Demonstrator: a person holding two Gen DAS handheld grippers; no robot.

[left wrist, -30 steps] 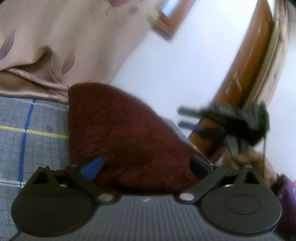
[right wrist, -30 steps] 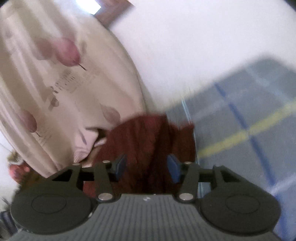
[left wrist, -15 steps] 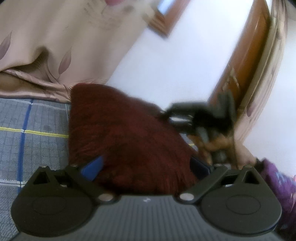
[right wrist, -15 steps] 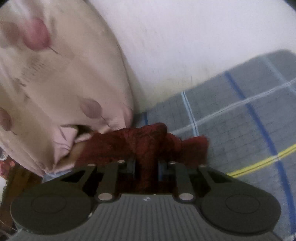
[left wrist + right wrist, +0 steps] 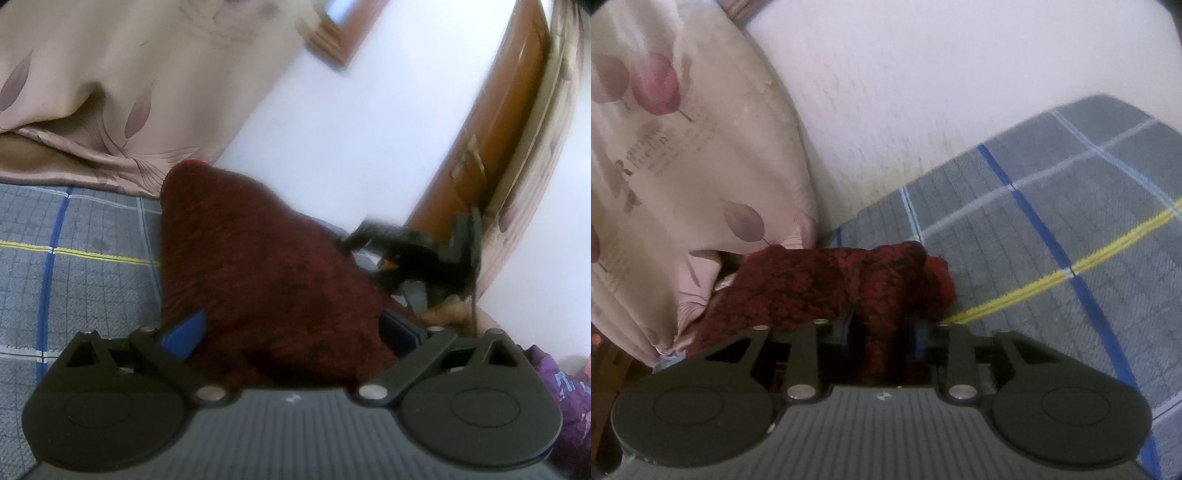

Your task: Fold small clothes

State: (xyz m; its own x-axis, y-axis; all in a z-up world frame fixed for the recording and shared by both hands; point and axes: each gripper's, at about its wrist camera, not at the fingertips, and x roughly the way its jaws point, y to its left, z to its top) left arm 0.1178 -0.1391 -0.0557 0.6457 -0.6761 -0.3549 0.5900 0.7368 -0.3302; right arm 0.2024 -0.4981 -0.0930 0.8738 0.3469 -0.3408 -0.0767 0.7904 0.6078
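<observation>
Dark red fuzzy knit garment (image 5: 842, 284) lies on our grey plaid bed cover (image 5: 1052, 236), near its wall edge. Our right tool (image 5: 884, 332) is opening around a fold; our left tool (image 5: 291, 328) stands spread wide.

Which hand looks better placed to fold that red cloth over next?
Probably the right. The right gripper has a bunch of the dark red garment between its opening jaws, while the left gripper's jaws stand wide around it.

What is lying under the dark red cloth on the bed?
The dark red cloth lies on the grey checked bed sheet, which shows at its left edge. At its far end it meets the beige curtain. Whatever is beneath its middle is covered.
</observation>
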